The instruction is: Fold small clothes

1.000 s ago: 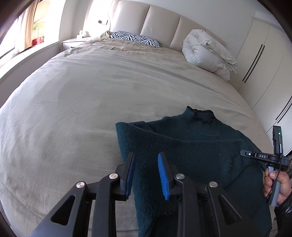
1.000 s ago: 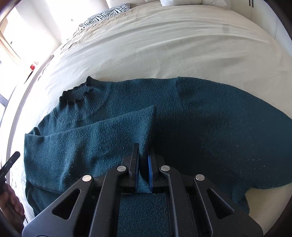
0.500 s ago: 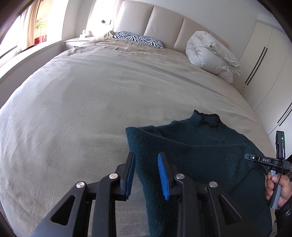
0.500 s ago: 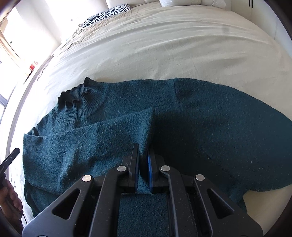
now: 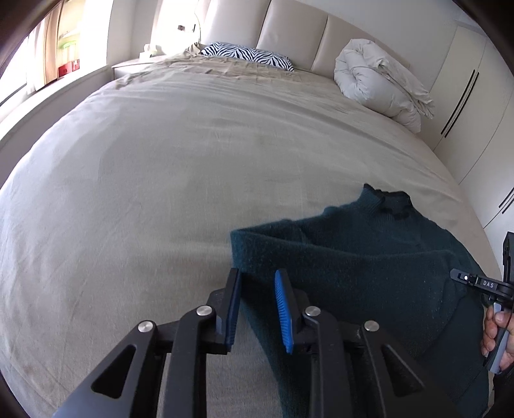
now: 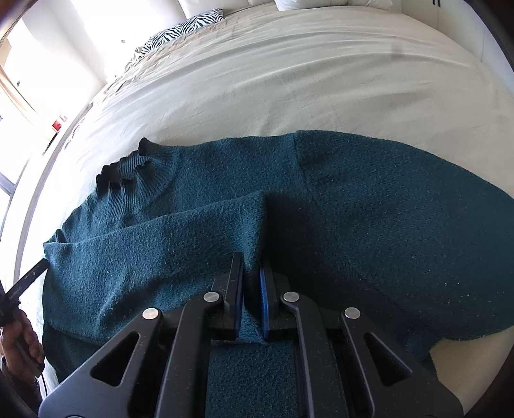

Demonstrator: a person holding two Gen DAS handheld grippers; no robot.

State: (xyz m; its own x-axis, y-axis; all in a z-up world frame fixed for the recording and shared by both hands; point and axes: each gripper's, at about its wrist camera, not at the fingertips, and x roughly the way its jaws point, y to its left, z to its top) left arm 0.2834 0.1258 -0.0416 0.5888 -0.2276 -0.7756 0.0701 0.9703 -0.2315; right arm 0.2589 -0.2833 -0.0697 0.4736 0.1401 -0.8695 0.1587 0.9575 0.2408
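Sweater: a dark teal knitted sweater (image 6: 369, 205) lies spread on the bed (image 5: 192, 180), near the bed's foot edge and well apart from the headboard.
Collar: the ribbed collar (image 6: 135, 173) points toward the head of the bed; in the left wrist view it shows as a dark ruffled edge (image 5: 393, 201).
Folded sleeve: one sleeve (image 6: 154, 250) is laid across the body of the sweater, its cuff end reaching the middle of the garment.
Right tongs: the right tongs (image 6: 251, 289) are closed tight on a pinch of the sweater's knit at that cuff end; a strip of teal fabric shows between the blue pads.
Left tongs: the left tongs (image 5: 257, 305) stand a little apart over the sweater's folded side edge, and their jaws have just been closing; the edge of the knit lies in the gap, but the pads do not press on it.
Hands: a hand (image 5: 496, 334) grips the handle of the other device at the right border of the left wrist view; another hand (image 6: 22, 340) shows at the left border of the right wrist view.
Head of the bed: a zebra-print pillow (image 5: 247, 54) lies against the padded headboard (image 5: 289, 29), and a rolled pale duvet (image 5: 379, 83) sits beside it, far from the sweater.
Beside the bed: pale cupboard doors (image 5: 469, 106) with dark slim handles.
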